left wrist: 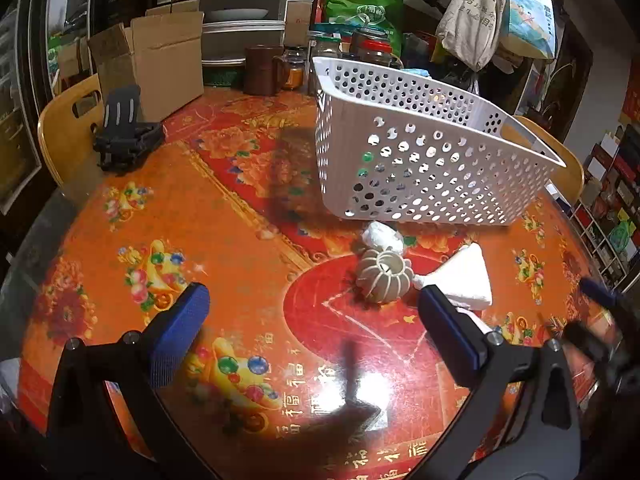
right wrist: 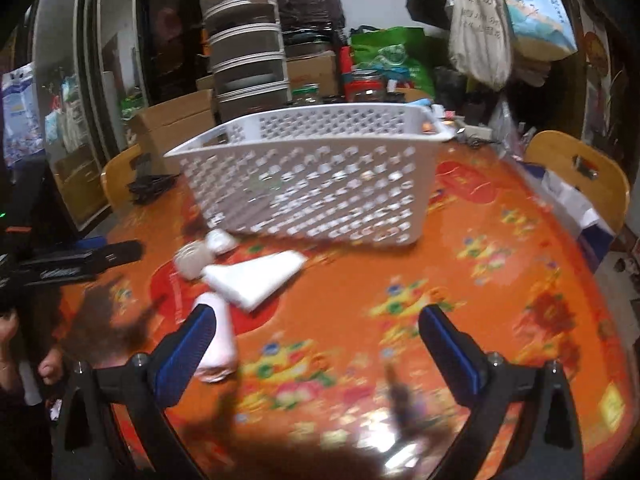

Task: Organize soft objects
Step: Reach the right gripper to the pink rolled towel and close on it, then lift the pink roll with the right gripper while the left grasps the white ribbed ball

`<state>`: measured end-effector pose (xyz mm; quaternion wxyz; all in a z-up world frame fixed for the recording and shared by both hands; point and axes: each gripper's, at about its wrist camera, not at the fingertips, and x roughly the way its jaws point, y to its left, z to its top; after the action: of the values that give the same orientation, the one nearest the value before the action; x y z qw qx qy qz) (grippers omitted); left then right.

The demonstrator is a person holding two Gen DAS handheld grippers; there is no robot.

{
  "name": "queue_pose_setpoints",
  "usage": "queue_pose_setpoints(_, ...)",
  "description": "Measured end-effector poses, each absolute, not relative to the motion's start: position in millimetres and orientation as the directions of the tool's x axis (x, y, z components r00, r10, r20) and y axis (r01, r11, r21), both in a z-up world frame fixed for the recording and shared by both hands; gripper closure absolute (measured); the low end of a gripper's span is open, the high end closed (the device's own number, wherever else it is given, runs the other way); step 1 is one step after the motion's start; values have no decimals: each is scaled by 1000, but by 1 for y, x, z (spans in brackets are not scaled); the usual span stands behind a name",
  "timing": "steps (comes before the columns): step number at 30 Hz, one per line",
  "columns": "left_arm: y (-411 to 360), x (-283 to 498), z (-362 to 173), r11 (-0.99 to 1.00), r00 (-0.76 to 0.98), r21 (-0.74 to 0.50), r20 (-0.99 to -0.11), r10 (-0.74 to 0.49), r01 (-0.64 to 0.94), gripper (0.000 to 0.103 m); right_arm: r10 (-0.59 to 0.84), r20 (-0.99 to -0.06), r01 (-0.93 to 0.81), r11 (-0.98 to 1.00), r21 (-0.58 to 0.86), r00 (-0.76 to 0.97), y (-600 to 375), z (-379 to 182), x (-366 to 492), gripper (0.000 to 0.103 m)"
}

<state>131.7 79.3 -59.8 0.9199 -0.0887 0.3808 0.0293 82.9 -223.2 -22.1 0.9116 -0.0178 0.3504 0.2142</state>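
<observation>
Currently both claws are spread wide with nothing pinched. The left gripper (left wrist: 314, 328) is held low over the table (left wrist: 224, 216), fingers straddling bare tablecloth. Just ahead of it a ribbed ball (left wrist: 383, 276) is seen, with a crumpled white wad (left wrist: 380, 236) touching its far side and a folded white cloth (left wrist: 460, 276) just beside it, partly hidden by the gripper's right-hand finger. The white basket (left wrist: 420, 160) is set behind them, near the wad. The right gripper (right wrist: 314, 330) is held over the table too; a pale pink tube (right wrist: 218, 336) lies against its left-hand finger, not clamped. That view is motion-blurred. A hand (right wrist: 50, 368) is visible at its left edge.
</observation>
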Motion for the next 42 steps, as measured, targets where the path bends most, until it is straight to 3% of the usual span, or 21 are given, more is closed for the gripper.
queue_pose_setpoints(4,80,133,-65,982,701,-140,-713,-10,-129,0,425,-651,-460,879,130,629,-196,-34,70,15)
queue_pose_setpoints(17,86,132,-70,979,703,-147,-711,-7,-139,0,415,-720,-536,841,71,556,-140,-64,65,71)
queue_pose_setpoints(32,36,175,-84,997,661,-60,-750,-17,-43,2,421,-639,-448,884,132,643,-214,-32,61,73)
queue_pose_setpoints(37,27,186,-91,997,639,-61,-769,-18,-45,25,414,-622,-414,897,154,665,-238,-25,61,73)
queue_pose_setpoints(42,25,193,-95,996,638,-69,-769,-20,-51,33,413,-611,-403,901,164,675,-251,-22,61,73)
